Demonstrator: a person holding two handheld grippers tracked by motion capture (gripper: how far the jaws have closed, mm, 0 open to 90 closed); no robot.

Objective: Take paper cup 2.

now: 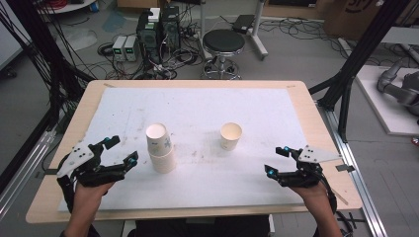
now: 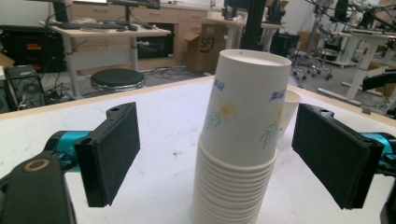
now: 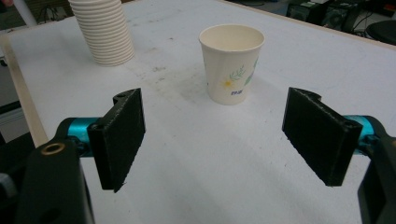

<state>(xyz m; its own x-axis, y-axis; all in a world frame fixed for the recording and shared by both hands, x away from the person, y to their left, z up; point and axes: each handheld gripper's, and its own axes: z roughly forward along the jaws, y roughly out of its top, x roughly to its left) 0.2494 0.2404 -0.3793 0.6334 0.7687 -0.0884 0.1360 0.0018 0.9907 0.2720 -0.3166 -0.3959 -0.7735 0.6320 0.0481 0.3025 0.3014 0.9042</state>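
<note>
A stack of upside-down paper cups with flower prints stands left of the table's middle. A single upright paper cup stands to its right. My left gripper is open just left of the stack, whose upper cups sit between the jaws without touching the pads. My right gripper is open near the table's front right, short of the single cup, with nothing between its jaws.
A white sheet covers the wooden table. Beyond the far edge stand a black stool, computer cases and tangled cables. A black frame post rises at the right.
</note>
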